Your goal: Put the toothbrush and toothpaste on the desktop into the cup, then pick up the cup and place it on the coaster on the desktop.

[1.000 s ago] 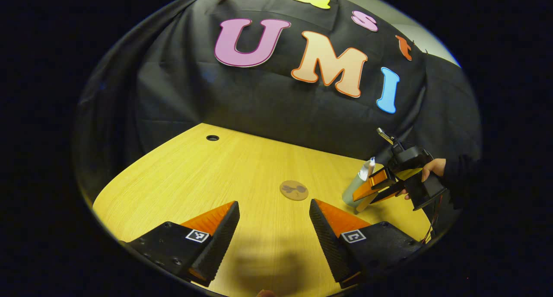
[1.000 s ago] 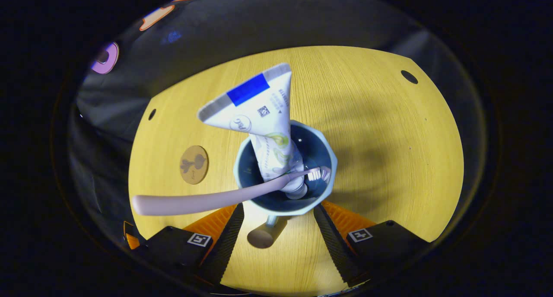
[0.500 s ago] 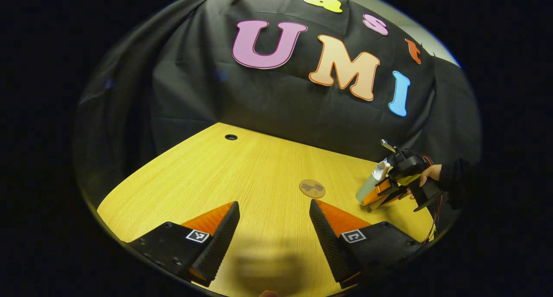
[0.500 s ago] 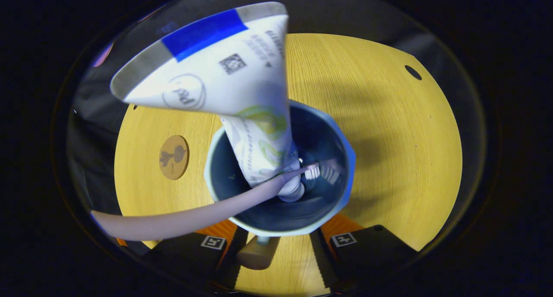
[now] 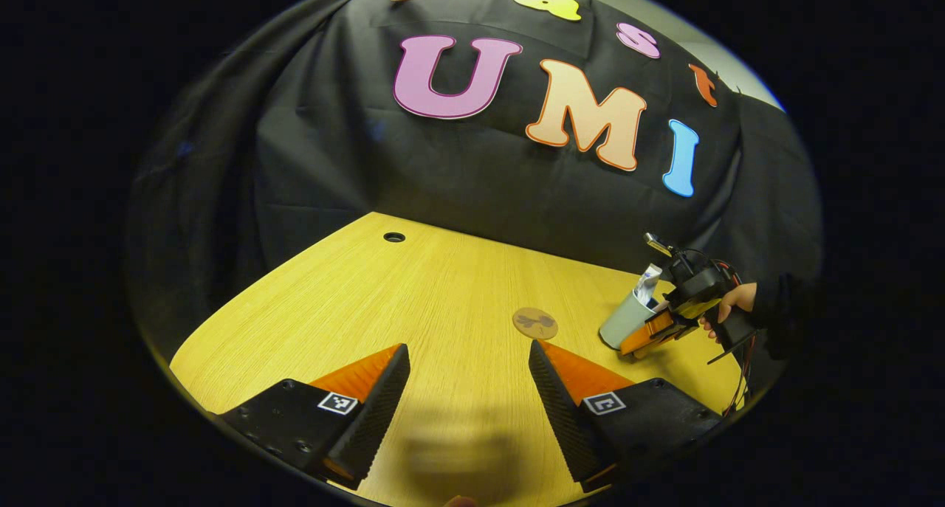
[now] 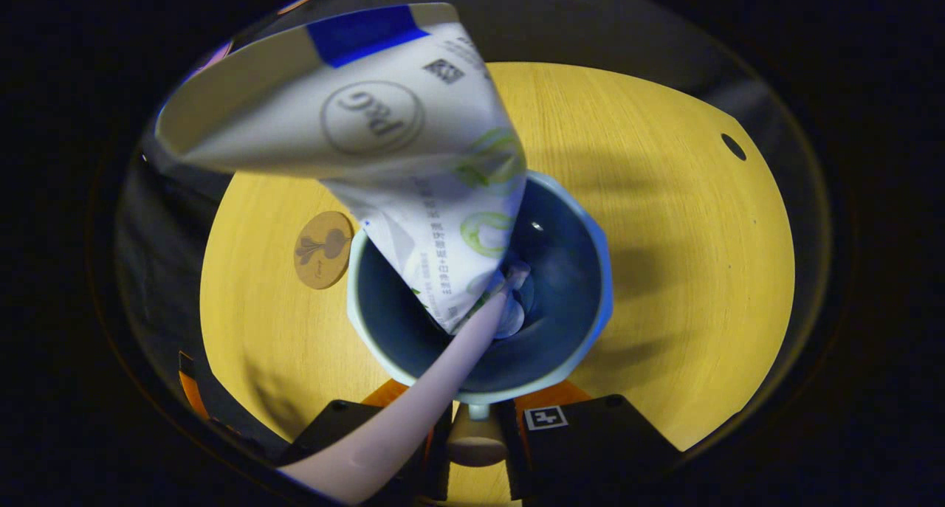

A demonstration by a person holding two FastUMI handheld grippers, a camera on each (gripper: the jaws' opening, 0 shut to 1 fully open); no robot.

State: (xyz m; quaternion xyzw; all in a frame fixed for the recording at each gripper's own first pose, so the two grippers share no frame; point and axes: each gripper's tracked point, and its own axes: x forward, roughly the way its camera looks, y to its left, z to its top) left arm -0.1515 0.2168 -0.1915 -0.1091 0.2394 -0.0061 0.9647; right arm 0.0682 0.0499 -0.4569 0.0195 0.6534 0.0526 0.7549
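The first part of the task looks done: in the right gripper view the toothpaste (image 6: 413,190) stands in the cup (image 6: 583,322), its flat crimped end leaning up toward 11 o'clock, and the toothbrush (image 6: 435,378) lies in beside it, head down near the cup's bottom and handle sticking out over the rim toward 7 o'clock. What is left is the carry to the coaster (image 6: 323,249), which lies bare on the surface (image 6: 664,234) just beside the cup, at its 9 o'clock.

The right gripper (image 6: 472,433) sits at 6 o'clock of the cup, its fingers drawn narrow around the small handle stub (image 6: 472,444) under the rim; they appear to pinch it, though the contact itself is partly hidden by the toothbrush. In the left gripper view the cup (image 5: 622,321) stands on the surface with a hand (image 5: 731,304) holding that gripper against it, so the lift seems not yet made.

The left gripper (image 5: 469,389) hovers low over the surface at 6 o'clock, fingers wide apart and holding nothing. The coaster lies at its 1 o'clock, between it and the cup.
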